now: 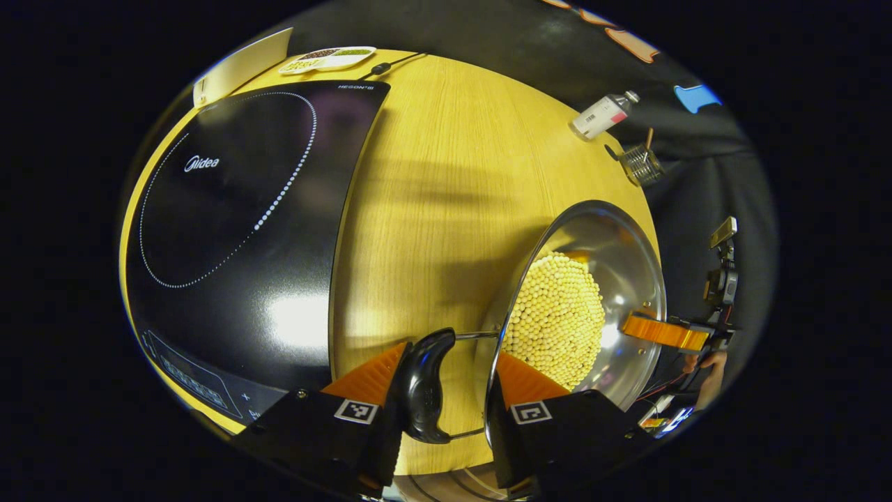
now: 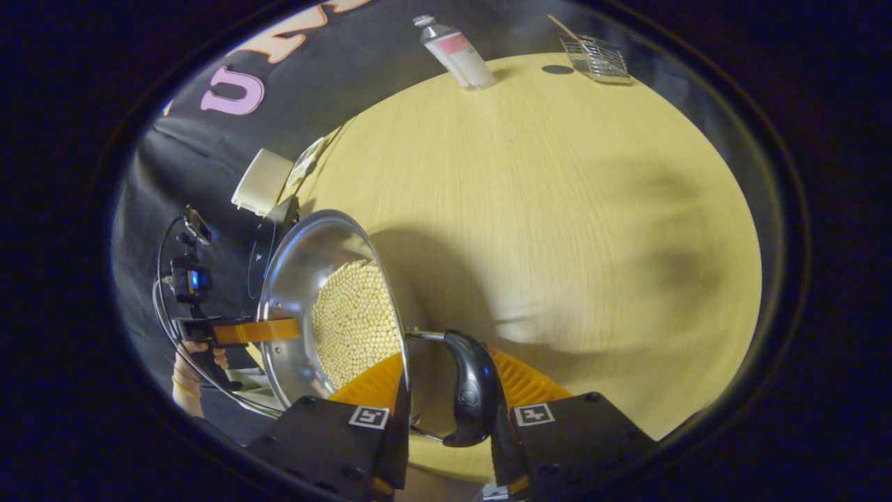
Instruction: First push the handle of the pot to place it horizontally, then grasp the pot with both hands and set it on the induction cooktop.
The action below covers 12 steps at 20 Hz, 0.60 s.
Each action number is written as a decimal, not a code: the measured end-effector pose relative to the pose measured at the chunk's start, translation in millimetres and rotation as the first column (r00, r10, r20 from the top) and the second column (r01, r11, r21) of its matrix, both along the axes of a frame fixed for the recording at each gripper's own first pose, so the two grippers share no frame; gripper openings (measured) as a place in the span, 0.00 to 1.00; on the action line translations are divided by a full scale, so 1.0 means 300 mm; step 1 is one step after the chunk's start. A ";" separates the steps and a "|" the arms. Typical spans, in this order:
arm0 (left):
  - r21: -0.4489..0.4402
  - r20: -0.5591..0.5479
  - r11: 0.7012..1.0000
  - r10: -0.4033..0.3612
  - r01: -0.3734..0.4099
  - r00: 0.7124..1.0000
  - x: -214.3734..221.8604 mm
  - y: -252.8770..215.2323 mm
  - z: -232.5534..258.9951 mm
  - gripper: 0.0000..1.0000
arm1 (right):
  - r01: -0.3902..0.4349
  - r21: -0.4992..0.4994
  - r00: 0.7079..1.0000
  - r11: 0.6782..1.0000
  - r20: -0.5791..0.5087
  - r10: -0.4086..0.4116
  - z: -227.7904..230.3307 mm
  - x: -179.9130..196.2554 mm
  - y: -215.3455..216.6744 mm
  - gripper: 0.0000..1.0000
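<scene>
Pot (image 1: 613, 279): your steel pan, shiny, shallow and round, loaded with pale yellow beads (image 1: 557, 317) heaped against one side. It sits on the wooden table (image 1: 446, 174), just beside the induction cooktop (image 1: 237, 230) and not on it.

Handles: two black loop handles on wire brackets, one on each side of the rim. The near one in the left gripper view (image 1: 425, 394) lies between your left gripper (image 1: 446, 373) fingers; one finger is outside the handle, the other inside the rim. The jaws stand around it, and whether both press on it you cannot tell. In the right gripper view your right gripper (image 2: 449, 387) likewise straddles rim and handle (image 2: 474, 397); contact is equally unclear.

Hidden: the pot's base and part of the beads are cut off by rim and fingers.

Other containers: a wire basket (image 1: 641, 164) holding a stick-like item, a bottle (image 1: 603, 115), and a small tray (image 1: 327, 59) at the far edge with contents too small to make out.
</scene>
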<state>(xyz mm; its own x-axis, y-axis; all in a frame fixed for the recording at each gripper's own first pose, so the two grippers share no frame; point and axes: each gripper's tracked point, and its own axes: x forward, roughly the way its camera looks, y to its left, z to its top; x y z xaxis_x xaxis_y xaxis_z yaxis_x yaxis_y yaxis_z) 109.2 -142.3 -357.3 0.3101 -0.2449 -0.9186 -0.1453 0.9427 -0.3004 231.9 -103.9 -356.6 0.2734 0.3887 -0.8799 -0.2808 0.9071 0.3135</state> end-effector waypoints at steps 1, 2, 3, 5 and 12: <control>-0.001 -0.006 1.000 0.000 0.000 1.000 -0.016 -0.010 0.018 0.54 | 0.006 0.000 1.000 1.000 -0.005 -0.006 0.011 -0.007 -0.005 0.44; -0.001 -0.015 1.000 0.000 0.000 1.000 -0.025 -0.016 0.034 0.57 | 0.014 0.000 1.000 1.000 -0.007 -0.014 0.019 -0.010 -0.005 0.50; 0.001 -0.018 1.000 -0.005 0.005 1.000 -0.025 -0.016 0.044 0.54 | 0.016 -0.002 1.000 1.000 -0.007 -0.017 0.030 -0.015 -0.005 0.50; 0.001 -0.031 1.000 -0.009 0.009 0.999 -0.035 -0.014 0.065 0.54 | 0.024 -0.002 1.000 1.000 -0.009 -0.024 0.056 -0.038 -0.008 0.50; 0.018 -0.057 1.000 -0.005 0.006 0.998 -0.096 0.048 0.148 0.58 | 0.044 0.015 0.999 0.999 -0.031 -0.044 0.100 -0.111 0.054 0.50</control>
<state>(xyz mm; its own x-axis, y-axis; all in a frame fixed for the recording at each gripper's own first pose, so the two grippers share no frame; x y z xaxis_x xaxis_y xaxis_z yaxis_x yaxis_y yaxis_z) 80.3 -127.8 -312.8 0.2556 -0.2300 -0.9390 -0.1561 0.9487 -0.2749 198.5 -87.7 -326.7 0.2637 0.3907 -0.8819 -0.2310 0.9133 0.3355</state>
